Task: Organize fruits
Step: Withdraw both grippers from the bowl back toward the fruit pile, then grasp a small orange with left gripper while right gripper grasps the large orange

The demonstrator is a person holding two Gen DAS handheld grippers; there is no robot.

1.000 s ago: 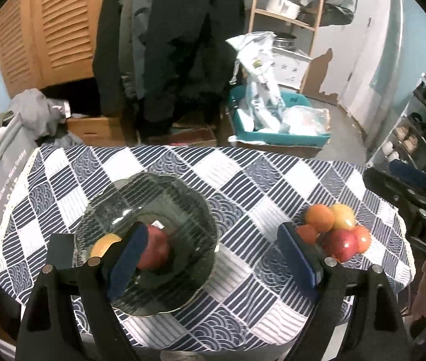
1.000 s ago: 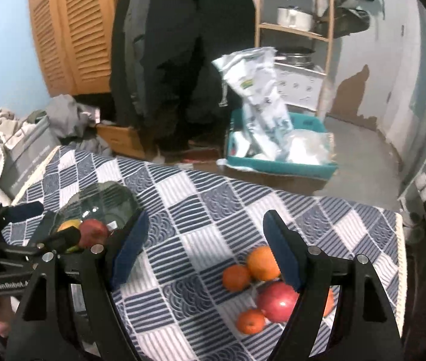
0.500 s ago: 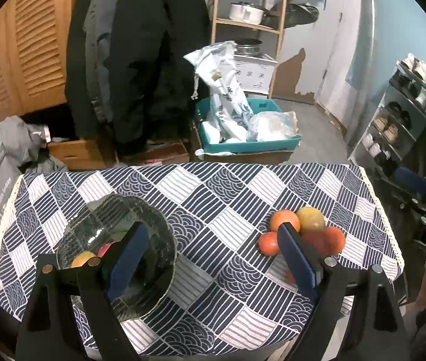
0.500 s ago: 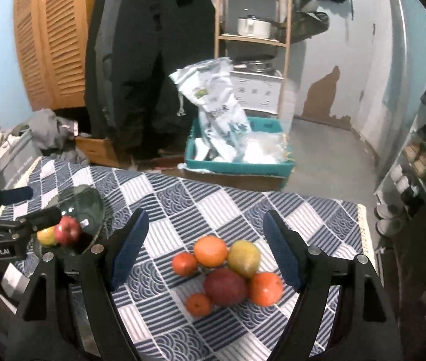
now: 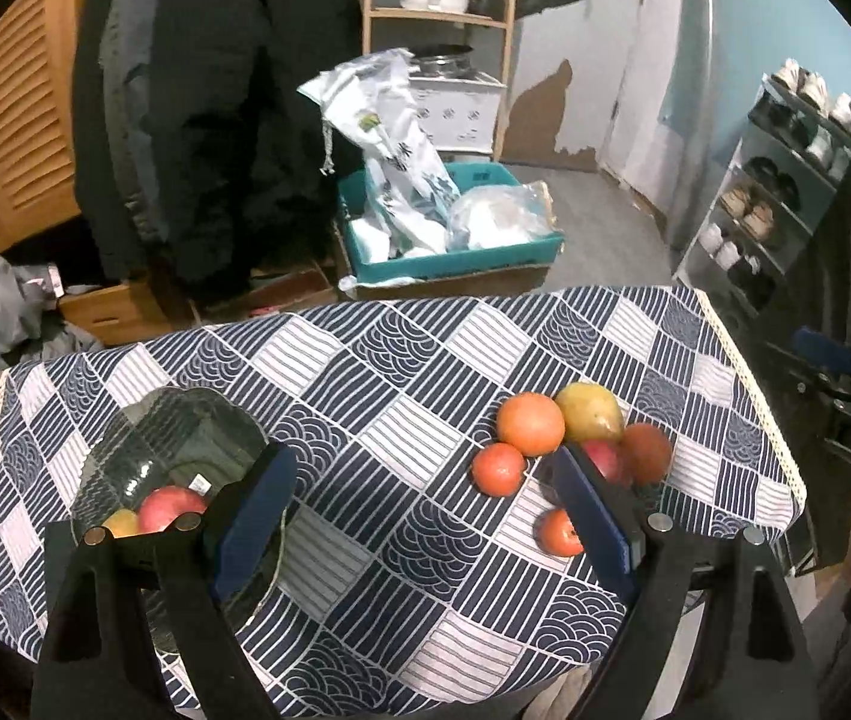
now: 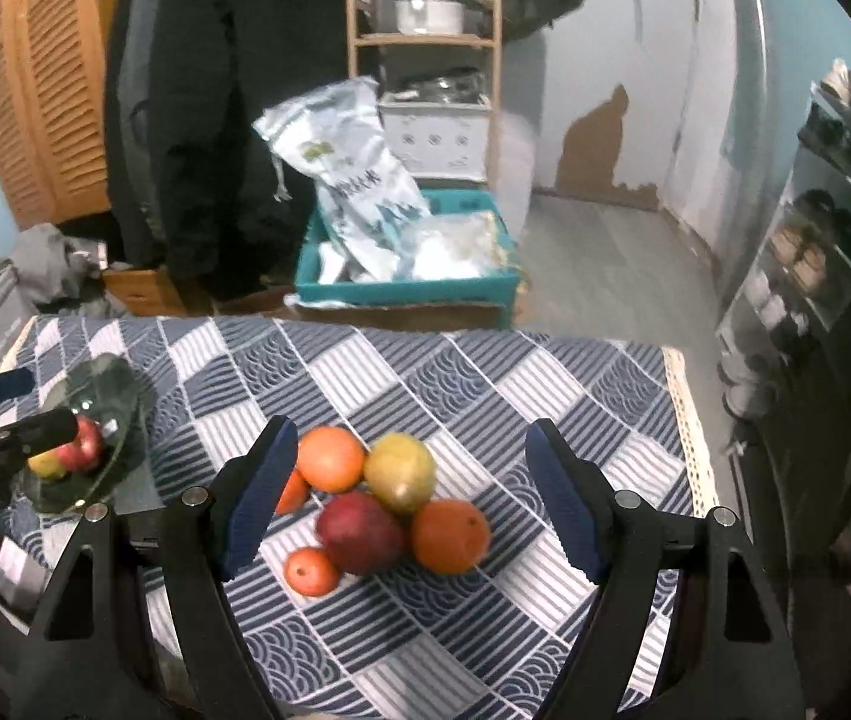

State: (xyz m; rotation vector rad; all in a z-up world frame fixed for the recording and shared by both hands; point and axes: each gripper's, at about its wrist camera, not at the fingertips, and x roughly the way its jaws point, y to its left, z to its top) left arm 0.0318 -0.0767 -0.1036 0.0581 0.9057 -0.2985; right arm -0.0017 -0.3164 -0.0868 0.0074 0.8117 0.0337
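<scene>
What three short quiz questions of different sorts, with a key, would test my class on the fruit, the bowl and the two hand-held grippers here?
1. True or false: the glass bowl already holds a red apple.
2. Multiple choice: the fruit pile on the tablecloth sits (A) inside the bowl, (B) in front of the right hand-held gripper, (C) in the teal crate.
3. Fill in: the left hand-held gripper is ____ and holds nothing.

Key: 1 true; 2 B; 3 open.

Left gripper: black angular frame, dark blue pads, silver screw heads. Right gripper: same build; white lettering "DAS" on its body at right edge of left view.
</scene>
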